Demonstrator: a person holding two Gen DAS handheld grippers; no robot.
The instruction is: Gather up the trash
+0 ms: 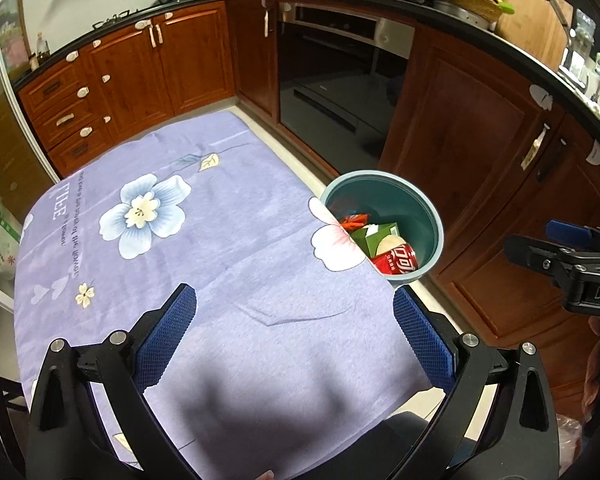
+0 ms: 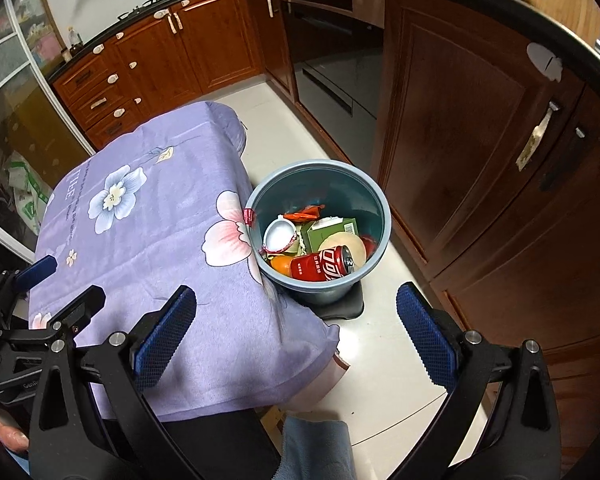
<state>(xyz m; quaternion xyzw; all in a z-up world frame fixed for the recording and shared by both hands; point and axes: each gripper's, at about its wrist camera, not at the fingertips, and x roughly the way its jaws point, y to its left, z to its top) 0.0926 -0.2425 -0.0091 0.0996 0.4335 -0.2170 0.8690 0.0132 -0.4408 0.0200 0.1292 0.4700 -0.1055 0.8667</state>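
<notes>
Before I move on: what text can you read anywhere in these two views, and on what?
"DAS", cut off by the frame edge: right gripper body.
"Gen...", partly hidden: left gripper body.
White brand script on the red can: not legible.
Large letters and small lines printed on the purple tablecloth: too blurred.

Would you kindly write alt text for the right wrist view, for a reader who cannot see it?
A blue bin stands on the kitchen floor beside a table under a purple flowered cloth, holding a red can, a green box and other trash. The right gripper is open and empty in the foreground.
</notes>
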